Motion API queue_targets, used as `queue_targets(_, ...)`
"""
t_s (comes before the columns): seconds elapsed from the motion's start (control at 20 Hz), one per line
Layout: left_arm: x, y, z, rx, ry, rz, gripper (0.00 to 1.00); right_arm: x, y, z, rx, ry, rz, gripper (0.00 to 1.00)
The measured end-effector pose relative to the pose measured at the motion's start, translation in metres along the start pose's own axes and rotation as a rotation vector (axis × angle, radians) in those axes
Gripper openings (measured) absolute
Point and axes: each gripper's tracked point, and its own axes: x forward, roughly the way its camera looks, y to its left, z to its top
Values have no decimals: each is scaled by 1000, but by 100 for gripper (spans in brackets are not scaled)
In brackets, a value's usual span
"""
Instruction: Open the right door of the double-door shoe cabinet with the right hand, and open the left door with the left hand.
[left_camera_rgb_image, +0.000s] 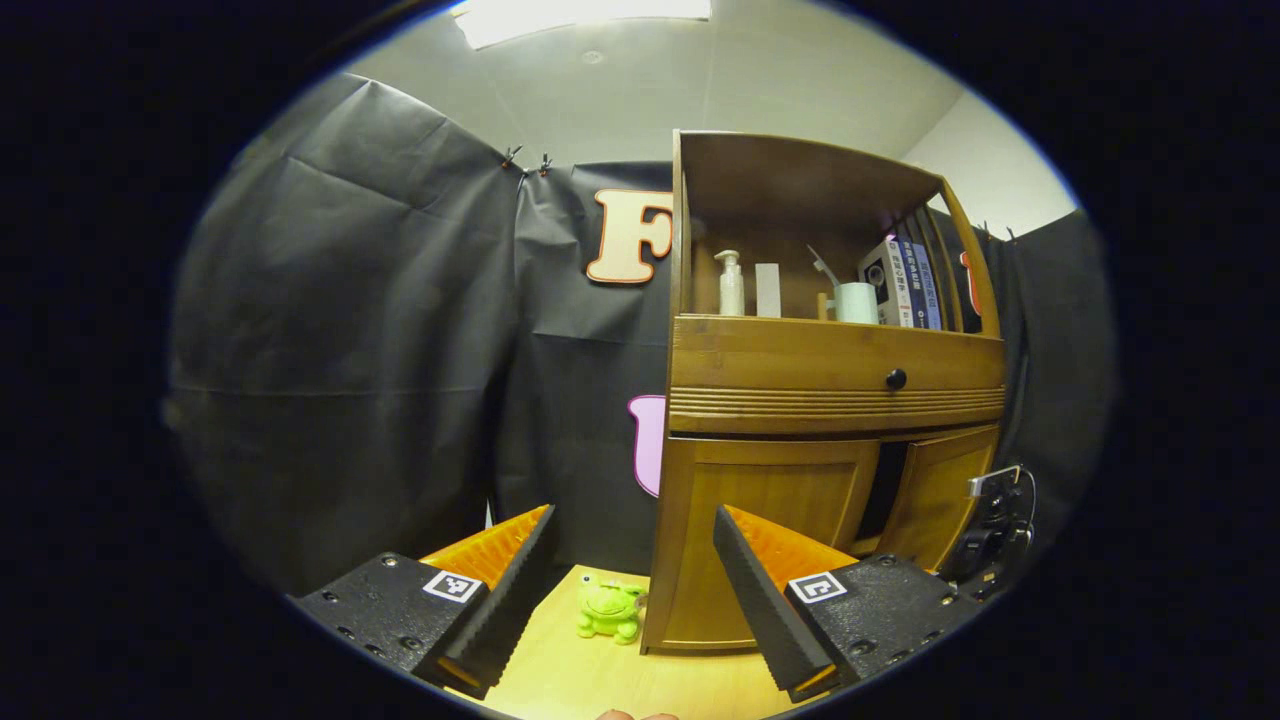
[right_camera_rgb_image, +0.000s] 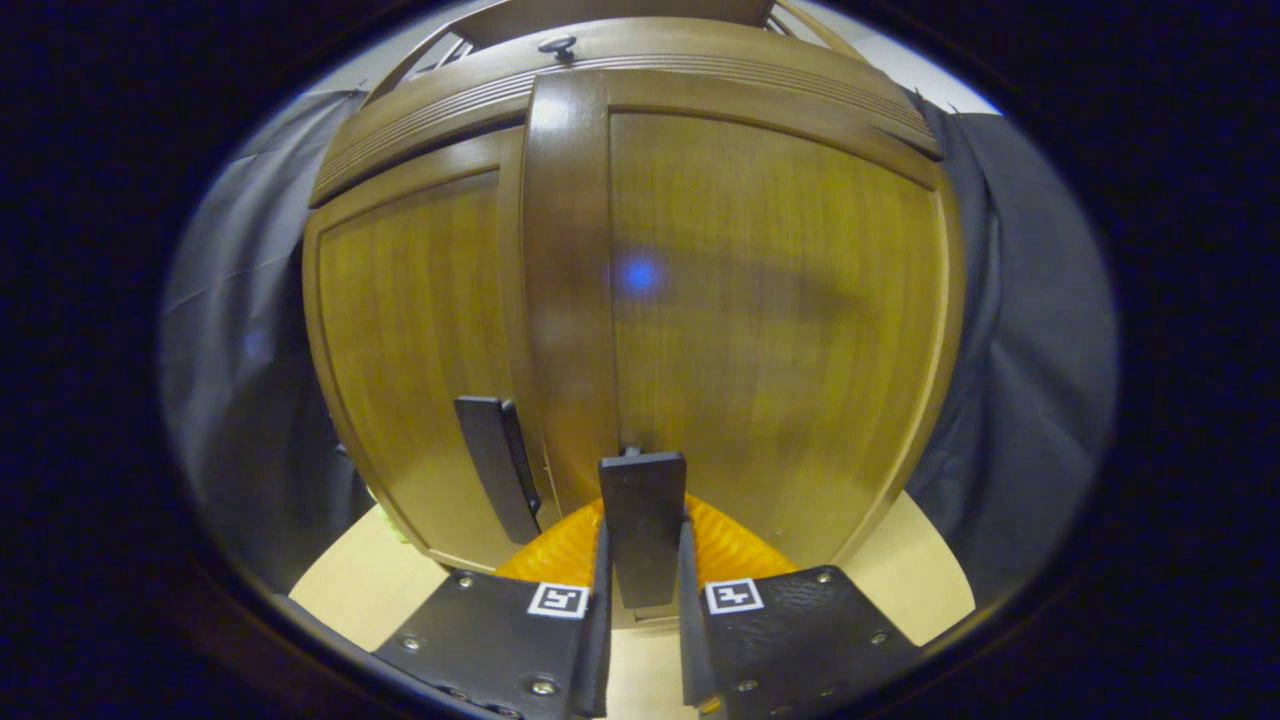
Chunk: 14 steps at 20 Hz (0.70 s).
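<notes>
In the left gripper view the left gripper (left_camera_rgb_image: 632, 575) sits at the bottom of the frame with its jaws spread wide and nothing between them; the wooden shoe cabinet (left_camera_rgb_image: 835, 385) stands right of centre on a pale tabletop (left_camera_rgb_image: 620, 680), apart from the fingers. Its left door (left_camera_rgb_image: 765, 535) looks flush with the frame, while the right door (left_camera_rgb_image: 940, 505) stands slightly ajar — a dark gap shows between the two. Above the doors runs a drawer front with a dark knob (left_camera_rgb_image: 896, 379), and the open shelf at the top holds a pump bottle (left_camera_rgb_image: 731, 284), a white cup (left_camera_rgb_image: 856, 302) and some books (left_camera_rgb_image: 912, 283). A green frog toy (left_camera_rgb_image: 611, 609) sits on the table just beside the cabinet's lower left corner, seen between the fingers. At the lower right edge the other gripper (left_camera_rgb_image: 995, 525) shows close against the right door. In the right gripper view the cabinet looms close; the right gripper (right_camera_rgb_image: 642, 620), bottom centre, has its jaws closed on the right door's dark handle (right_camera_rgb_image: 643, 520) — both fingers press its sides. The left door's handle (right_camera_rgb_image: 497, 462) hangs just to the left of it, untouched.
</notes>
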Motion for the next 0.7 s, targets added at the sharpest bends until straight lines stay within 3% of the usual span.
queue_targets(0.05, -3, -5, 0, 2, 0, -8, 92, 0, 0, 0, 0, -1, 1, 28)
queue_targets(0.15, -9, -15, 1, 3, -3, -27, 92, 2, 0, 0, -2, -7, 3, 24)
queue_targets(0.3, -15, -34, -1, 2, 1, -63, 92, 2, 0, 1, 1, -12, 7, 28)
queue_targets(0.35, -16, -41, -2, 1, 3, -75, 95, 2, 0, 2, 6, -14, 8, 28)
queue_targets(0.55, -18, -71, -5, -8, 10, -127, 92, 1, -1, 4, 18, -20, 1, 28)
queue_targets(0.7, -16, -97, -6, -16, 12, -174, 95, 3, -2, 3, 13, -9, -3, 25)
